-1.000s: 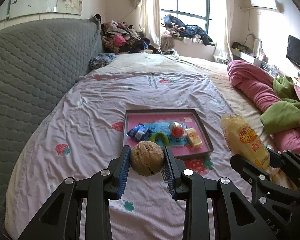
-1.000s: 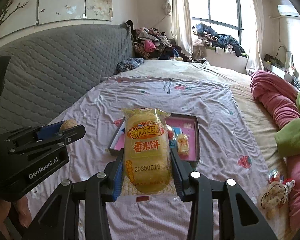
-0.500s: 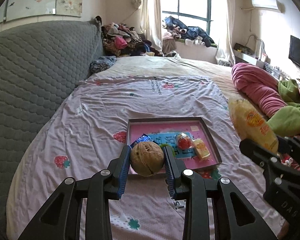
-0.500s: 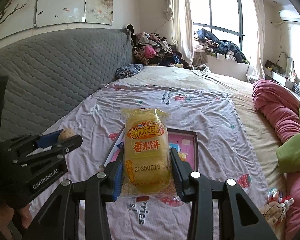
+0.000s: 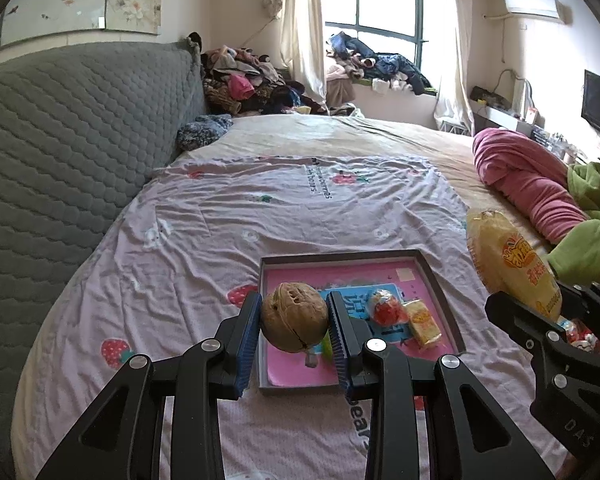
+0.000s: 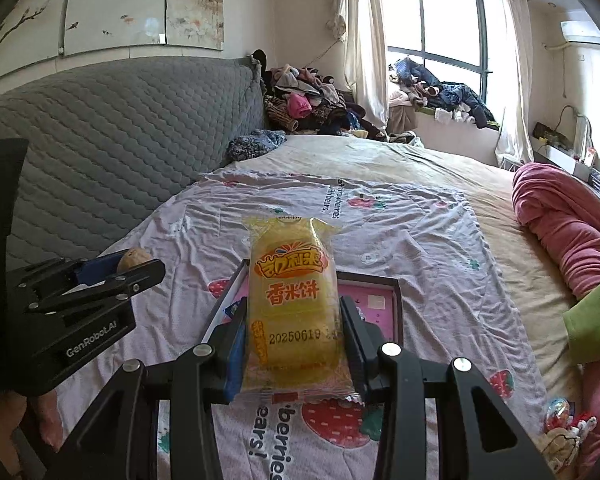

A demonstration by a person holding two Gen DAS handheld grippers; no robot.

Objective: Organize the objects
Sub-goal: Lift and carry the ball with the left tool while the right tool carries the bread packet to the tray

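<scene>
My left gripper (image 5: 294,322) is shut on a brown walnut (image 5: 294,317) and holds it above the near left part of a pink tray (image 5: 432,276) on the bed. The tray holds a red candy (image 5: 386,309), a small yellow packet (image 5: 422,323) and a blue card. My right gripper (image 6: 294,334) is shut on a yellow rice-cracker packet (image 6: 294,304), held upright above the tray (image 6: 384,300). The packet also shows at the right of the left wrist view (image 5: 512,264). The left gripper and walnut (image 6: 132,258) show at the left of the right wrist view.
The bed has a lilac strawberry-print sheet (image 5: 260,216). A grey quilted headboard (image 5: 72,132) runs along the left. Pink and green blankets (image 5: 540,188) lie at the right. Small wrapped sweets and a toy (image 6: 560,428) lie near the right edge. Clothes pile at the far end.
Both grippers have moved forward and toward the tray. The walnut now hangs over the tray's near left part and the packet covers most of the tray in the right wrist view. Both grips are unchanged.
</scene>
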